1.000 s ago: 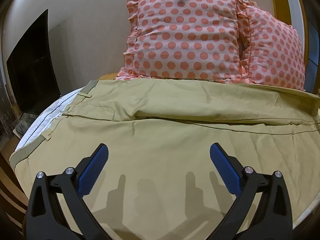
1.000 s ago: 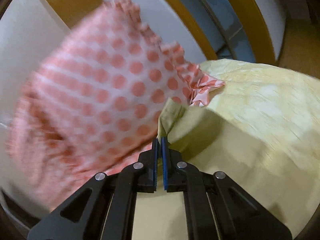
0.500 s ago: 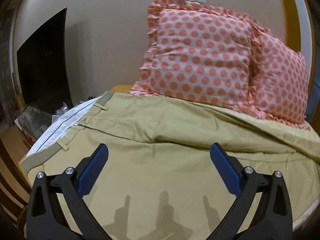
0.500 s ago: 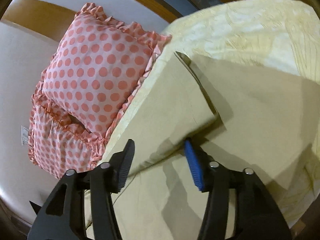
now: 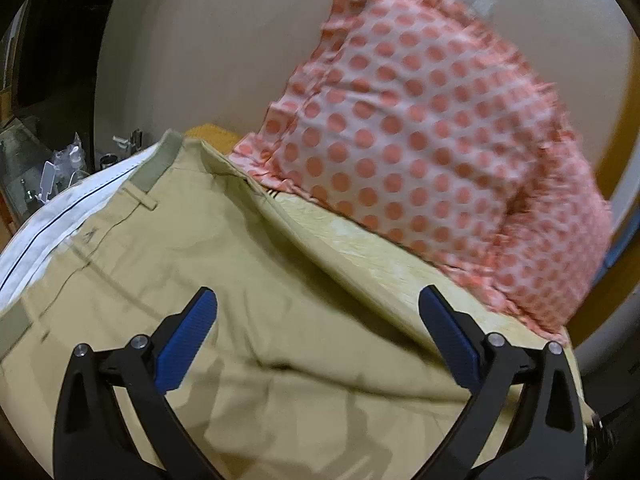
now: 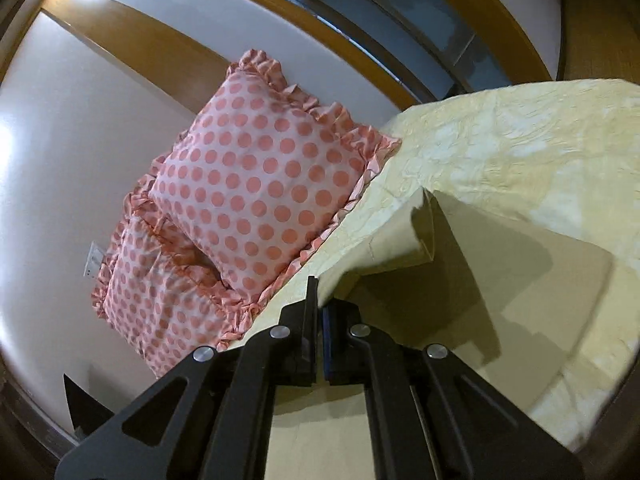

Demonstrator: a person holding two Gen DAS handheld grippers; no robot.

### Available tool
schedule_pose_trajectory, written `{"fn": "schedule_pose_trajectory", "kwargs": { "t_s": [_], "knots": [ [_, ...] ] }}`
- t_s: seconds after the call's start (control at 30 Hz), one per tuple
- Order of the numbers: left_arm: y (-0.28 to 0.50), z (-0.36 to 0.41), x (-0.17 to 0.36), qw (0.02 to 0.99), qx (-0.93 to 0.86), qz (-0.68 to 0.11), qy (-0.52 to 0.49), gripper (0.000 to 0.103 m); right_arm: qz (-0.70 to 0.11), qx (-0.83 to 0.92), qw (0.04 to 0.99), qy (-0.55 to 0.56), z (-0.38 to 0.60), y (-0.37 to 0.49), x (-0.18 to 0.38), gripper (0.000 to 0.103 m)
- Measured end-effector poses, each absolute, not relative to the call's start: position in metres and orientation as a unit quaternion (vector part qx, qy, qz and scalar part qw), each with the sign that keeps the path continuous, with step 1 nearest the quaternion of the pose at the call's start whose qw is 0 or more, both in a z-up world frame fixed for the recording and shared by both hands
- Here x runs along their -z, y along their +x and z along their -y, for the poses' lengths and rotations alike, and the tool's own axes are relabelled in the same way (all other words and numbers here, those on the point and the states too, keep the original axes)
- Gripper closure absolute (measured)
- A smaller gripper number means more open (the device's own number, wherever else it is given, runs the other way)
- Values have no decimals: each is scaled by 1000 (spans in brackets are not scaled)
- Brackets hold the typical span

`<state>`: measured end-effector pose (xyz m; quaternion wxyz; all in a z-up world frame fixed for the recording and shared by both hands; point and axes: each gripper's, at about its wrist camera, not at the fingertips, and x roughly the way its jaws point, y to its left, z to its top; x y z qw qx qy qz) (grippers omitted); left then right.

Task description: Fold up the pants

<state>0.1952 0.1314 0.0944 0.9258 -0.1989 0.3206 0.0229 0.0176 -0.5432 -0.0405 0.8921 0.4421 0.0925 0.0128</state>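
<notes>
1. Pants (image 5: pixel 248 320) lay spread on the bed (image 6: pixel 520 152), waistband (image 5: pixel 158 168) toward the near-left of the polka-dot pillows (image 5: pixel 420 152), legs running along the front of the pillows.
2. Left gripper (image 5: pixel 316 332) hovered above the seat area of the pants, jaws wide apart and holding nothing; cloth lay directly below and ahead of it.
3. Right gripper (image 6: pixel 320 312) was clenched on a raised edge of the pants fabric, which rose from between its pads; a leg end (image 6: pixel 420 236) curled up just beyond it, on the side of the gripper away from the pillows.
4. Long axis of the pants ran parallel to the pillow row, so a lengthwise fold would probably carry the held end toward the waistband.
5. Right gripper was judged the nearer to the leg end; left gripper the nearer to the waistband, and free to pin it.
</notes>
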Motion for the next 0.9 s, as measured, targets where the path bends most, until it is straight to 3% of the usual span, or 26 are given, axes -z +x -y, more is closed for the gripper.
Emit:
{"fn": "schedule_pose_trajectory", "kwargs": {
  "t_s": [0.2, 0.23, 0.3, 0.33, 0.37, 0.47, 0.67, 0.9],
  "knots": [
    [272, -140, -67, 894, -68, -393, -206, 18, -93, -15, 889, 447, 543, 16, 44, 101],
    [283, -141, -61, 887, -76, -406, -205, 24, -94, -14, 891, 445, 542, 18, 43, 101],
    [304, -146, -47, 874, -87, -432, -206, 47, -93, -16, 890, 446, 543, 20, 43, 101],
    [313, -150, -39, 865, -81, -446, -216, 81, -92, -17, 891, 444, 543, 20, 43, 101],
    [315, -157, -31, 854, -62, -456, -243, 98, -93, -18, 892, 442, 543, 23, 41, 101],
    [287, -162, -42, 865, -55, -429, -253, 99, -92, -21, 894, 437, 544, 25, 32, 101],
    [131, -163, -90, 915, -26, -346, -207, 96, -97, 16, 896, 432, 557, 3, 39, 101],
    [16, -163, -37, 897, -50, -376, -226, 96, -128, 49, 879, 457, 568, -9, 71, 101]
  ]
}}
